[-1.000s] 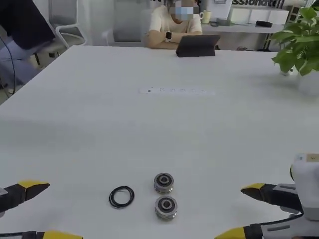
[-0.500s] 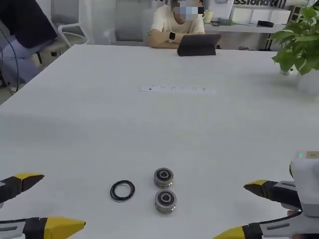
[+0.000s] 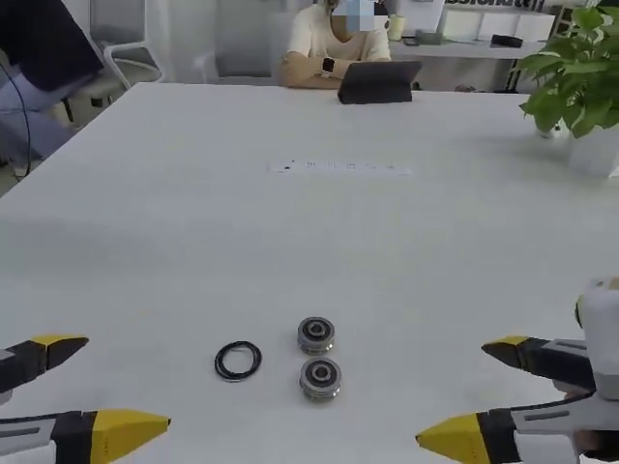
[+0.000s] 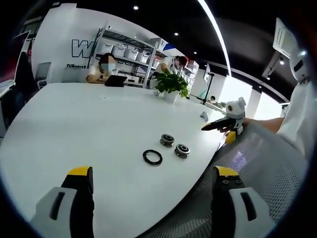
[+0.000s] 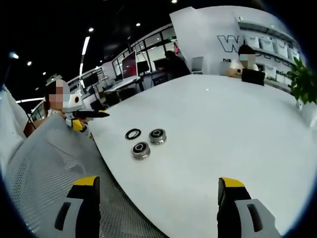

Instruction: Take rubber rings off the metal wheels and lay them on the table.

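black rubber ring (image 3: 237, 361) lies flat on the white table (image 3: 290, 222), just left of the near metal wheel (image 3: 320, 378) and apart from it. its outline looks doubled, so it may be two rings overlapping; cannot tell. far metal wheel (image 3: 315, 333) sits just beyond the near wheel, a thin gap between them. both wheels lie flat, hub up; whether rubber remains in either groove is too small to read. judgement: at least one ring is off and laid down; if either wheel carries rubber, that one is left. left gripper (image 3: 124, 382) is well left of the near wheel, jaws spread wide, holding nothing. right gripper (image 3: 454, 394) is well right of it, jaws likewise wide and empty. neither touches a wheel.
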The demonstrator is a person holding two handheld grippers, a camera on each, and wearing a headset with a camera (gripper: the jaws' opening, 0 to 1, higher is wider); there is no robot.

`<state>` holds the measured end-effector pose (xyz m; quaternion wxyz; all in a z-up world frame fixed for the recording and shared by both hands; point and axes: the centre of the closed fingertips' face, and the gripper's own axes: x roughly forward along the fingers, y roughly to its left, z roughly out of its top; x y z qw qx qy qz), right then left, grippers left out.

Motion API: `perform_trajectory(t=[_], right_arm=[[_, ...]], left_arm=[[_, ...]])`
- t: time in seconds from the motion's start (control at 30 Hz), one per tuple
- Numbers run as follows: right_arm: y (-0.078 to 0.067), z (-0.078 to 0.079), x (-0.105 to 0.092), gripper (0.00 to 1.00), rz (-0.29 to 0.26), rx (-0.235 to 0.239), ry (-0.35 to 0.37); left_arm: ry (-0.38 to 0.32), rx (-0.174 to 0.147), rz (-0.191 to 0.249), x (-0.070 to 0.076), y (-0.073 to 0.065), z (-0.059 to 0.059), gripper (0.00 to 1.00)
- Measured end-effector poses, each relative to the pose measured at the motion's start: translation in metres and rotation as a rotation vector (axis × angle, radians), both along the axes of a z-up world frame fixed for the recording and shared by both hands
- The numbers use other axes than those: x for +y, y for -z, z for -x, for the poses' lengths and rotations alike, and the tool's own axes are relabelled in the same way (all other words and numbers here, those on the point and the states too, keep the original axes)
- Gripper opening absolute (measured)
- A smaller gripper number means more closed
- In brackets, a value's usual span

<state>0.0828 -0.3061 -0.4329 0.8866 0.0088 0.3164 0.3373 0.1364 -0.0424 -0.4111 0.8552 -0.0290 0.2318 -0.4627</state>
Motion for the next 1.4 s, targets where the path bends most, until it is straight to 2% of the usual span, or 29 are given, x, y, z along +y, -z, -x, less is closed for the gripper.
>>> perform_trajectory(t=[0.37, 0.53, 0.77, 0.97, 1.23, 1.4], right_arm=[[-0.006, 0.002, -0.002, 0.99, 0.009, -0.003, 0.027], [-0.003, 0.007, 0.0, 0.99, 0.034, 0.014, 0.019], [0.001, 0.01, -0.001, 0.99, 0.029, 0.039, 0.029], [0.004, 0.013, 0.0, 0.99, 0.02, 0.063, 0.029], [0.005, 0.014, -0.001, 0.99, -0.008, 0.074, 0.049], [0.006, 0.014, -0.001, 0.97, 0.001, 0.072, 0.046]], left_arm=[[0.003, 0.021, 0.01, 0.0, 0.001, 0.002, 0.99], [0.008, 0.021, 0.013, 0.0, 0.001, 0.003, 0.99], [-0.011, 0.021, 0.017, 0.004, 0.002, -0.001, 0.99], [-0.02, 0.025, -0.008, 0.007, 0.006, -0.002, 0.99], [-0.061, 0.004, -0.025, 0.012, 0.006, -0.007, 0.99], [-0.089, 0.003, -0.024, 0.015, 0.006, -0.009, 0.99]])
